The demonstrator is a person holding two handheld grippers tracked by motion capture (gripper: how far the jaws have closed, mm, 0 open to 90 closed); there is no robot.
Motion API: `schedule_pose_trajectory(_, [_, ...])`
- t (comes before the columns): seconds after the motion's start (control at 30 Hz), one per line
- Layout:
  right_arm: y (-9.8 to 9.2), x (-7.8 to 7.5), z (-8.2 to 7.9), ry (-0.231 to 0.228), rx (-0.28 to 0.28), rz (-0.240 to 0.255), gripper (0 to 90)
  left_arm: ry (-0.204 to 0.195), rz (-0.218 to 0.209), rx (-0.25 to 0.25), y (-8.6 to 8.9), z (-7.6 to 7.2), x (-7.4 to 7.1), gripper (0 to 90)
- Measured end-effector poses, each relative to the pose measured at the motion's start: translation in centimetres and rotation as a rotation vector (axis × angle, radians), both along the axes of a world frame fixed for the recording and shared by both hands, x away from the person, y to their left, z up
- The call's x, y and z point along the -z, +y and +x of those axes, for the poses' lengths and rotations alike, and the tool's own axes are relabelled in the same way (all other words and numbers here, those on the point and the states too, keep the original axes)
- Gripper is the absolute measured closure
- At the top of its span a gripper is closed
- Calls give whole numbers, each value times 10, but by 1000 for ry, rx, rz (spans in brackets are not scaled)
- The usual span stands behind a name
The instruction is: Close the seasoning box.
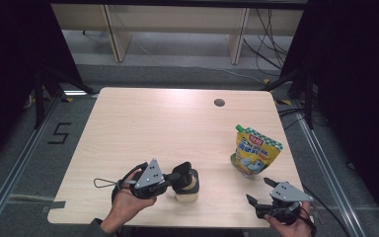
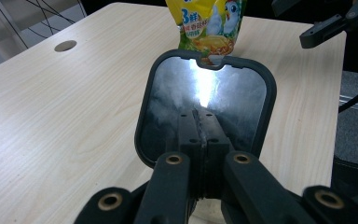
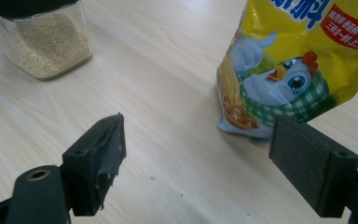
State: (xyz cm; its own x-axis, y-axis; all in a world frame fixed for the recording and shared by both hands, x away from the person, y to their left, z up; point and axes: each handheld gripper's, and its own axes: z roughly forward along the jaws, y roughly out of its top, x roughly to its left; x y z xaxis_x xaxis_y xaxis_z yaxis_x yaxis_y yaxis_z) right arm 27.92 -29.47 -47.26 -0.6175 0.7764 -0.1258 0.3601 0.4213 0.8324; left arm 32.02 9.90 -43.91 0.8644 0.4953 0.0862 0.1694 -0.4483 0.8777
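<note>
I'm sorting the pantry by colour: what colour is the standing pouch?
Mostly yellow, with a green-and-white checked top band; the pouch shows best in the high view.

On the pale wooden table [image 1: 143, 123], a clear square jar of beige granules with a black lid [image 1: 186, 184] stands near the front edge, left of the upright yellow seasoning pouch [image 1: 255, 151] toward the right edge.

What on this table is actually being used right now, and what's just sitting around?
In use:
- left gripper, shut on the jar's dark flip lid
- clear jar of pale granules
- yellow seasoning pouch, standing ahead of the open right gripper

Just there:
- wooden table with its round cable hole
- cables on the floor beyond
</note>
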Motion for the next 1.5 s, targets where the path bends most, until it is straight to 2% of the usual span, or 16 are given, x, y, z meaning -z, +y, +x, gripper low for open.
schedule_pose_trajectory(0.07, [0, 0, 0, 6, -3, 4, 196, 9, -7, -3, -2, 0, 3, 893])
schedule_pose_trajectory(0.23, [2, 1, -2, 11, 11, 1, 196, 27, 18, -1, -5, 1, 10, 891])
schedule_pose_trajectory(0.33, [2, 1, -1, -5, 3, -8, 196, 44, -5, -1, -6, 2, 13, 891])
schedule_pose_trajectory(0.53, [1, 1, 1, -9, -6, -17, 196, 43, -2, -6, -5, 3, 11, 844])
schedule_pose_trajectory(0.63, [1, 1, 0, 0, -8, -9, 196, 47, -27, -9, -2, 3, 9, 774])
schedule_pose_trajectory(0.7, [1, 1, 1, -15, -12, -23, 196, 51, -39, -12, 0, 3, 8, 715])
schedule_pose_trajectory(0.9, [1, 1, 0, -5, -11, -21, 196, 67, -84, -46, 13, 3, 3, 474])
schedule_pose_trajectory(0.97, [2, 1, 0, -6, -13, -23, 196, 84, -98, -64, 19, 2, 4, 416])
schedule_pose_trajectory(1.0, [2, 1, 1, -16, -15, -29, 196, 80, -85, -69, 23, 2, 4, 395])
schedule_pose_trajectory(1.1, [2, 1, 1, -16, -18, -27, 196, 114, -75, -101, 33, -1, 7, 339])
schedule_pose_trajectory(1.17, [2, 1, 0, -13, -20, -19, 196, 107, -52, -107, 39, -4, 9, 301])
schedule_pose_trajectory(1.23, [2, 2, 1, -16, -24, -29, 196, 129, -61, -123, 44, -8, 12, 283])
schedule_pose_trajectory(1.27, [3, 2, 0, -8, -23, -26, 195, 124, -47, -128, 46, -10, 13, 269])
schedule_pose_trajectory(1.3, [3, 2, 1, -12, -26, -27, 195, 130, -68, -132, 48, -12, 15, 251])
schedule_pose_trajectory(1.37, [3, 2, 1, -11, -31, -30, 195, 139, -74, -140, 52, -16, 18, 226])
schedule_pose_trajectory(1.5, [4, 2, 1, -9, -36, -30, 195, 136, -45, -150, 57, -25, 22, 224])
